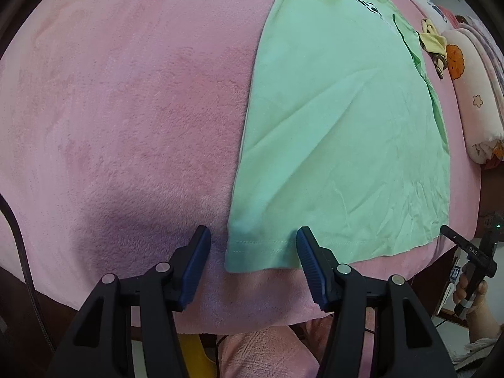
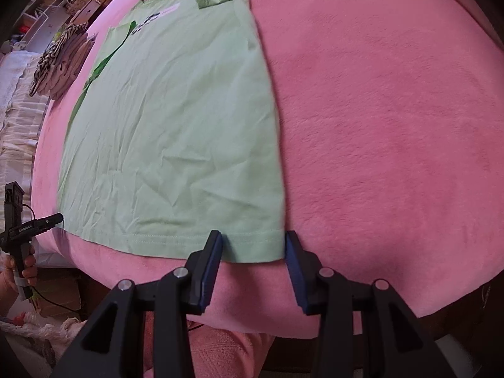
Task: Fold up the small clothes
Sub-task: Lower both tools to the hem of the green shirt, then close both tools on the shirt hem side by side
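— Straddling the hem corners of the green shirt (image 1: 340,119) with left tongs (image 1: 253,245) and right tongs (image 2: 253,247), both apart, nothing clamped.
— Probably touching cloth; next, pinch and fold.

Pink fleece blanket (image 1: 126,110) carries flat green shirt (image 1: 340,126), folded clothes pile (image 2: 60,60)

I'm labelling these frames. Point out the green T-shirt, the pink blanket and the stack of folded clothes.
green T-shirt (image 1: 340,119): left wrist view, middle of the body.
pink blanket (image 2: 393,126): right wrist view, bare plush right of the shirt.
stack of folded clothes (image 2: 61,60): right wrist view, striped top.
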Available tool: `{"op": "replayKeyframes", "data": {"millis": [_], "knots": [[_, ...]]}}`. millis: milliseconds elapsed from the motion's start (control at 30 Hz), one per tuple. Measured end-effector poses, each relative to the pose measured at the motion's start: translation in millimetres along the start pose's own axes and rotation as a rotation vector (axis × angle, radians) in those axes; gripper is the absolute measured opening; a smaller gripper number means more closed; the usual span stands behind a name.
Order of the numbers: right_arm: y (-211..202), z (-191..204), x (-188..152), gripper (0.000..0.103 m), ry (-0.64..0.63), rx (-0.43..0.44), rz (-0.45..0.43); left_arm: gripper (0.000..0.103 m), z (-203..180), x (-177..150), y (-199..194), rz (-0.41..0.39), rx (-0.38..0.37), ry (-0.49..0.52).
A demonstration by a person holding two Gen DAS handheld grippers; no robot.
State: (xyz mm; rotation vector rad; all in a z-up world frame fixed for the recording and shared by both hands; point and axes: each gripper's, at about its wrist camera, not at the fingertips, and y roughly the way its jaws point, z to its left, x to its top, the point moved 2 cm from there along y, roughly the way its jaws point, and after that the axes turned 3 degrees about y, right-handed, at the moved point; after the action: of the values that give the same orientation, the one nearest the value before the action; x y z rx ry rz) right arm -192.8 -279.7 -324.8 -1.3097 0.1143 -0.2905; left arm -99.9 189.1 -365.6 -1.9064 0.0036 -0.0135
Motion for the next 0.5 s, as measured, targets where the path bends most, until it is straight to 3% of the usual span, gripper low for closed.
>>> {"op": "replayKeyframes", "data": {"millis": [233, 400, 500], "knots": [[8, -3, 1, 0.041, 0.037, 0.002, -0.009, 0.056, -1, 4, 8, 0.005, -0.027, -0.017], [15, -5, 2, 0.038, 0.031, -0.009, 0.002, 0.055, -5, 0, 17, -0.019, 0.004, -0.016], [14, -2, 2, 0.010, 0.026, 0.016, 0.000, 0.020, -8, -2, 15, -0.030, 0.007, 0.008]]}}
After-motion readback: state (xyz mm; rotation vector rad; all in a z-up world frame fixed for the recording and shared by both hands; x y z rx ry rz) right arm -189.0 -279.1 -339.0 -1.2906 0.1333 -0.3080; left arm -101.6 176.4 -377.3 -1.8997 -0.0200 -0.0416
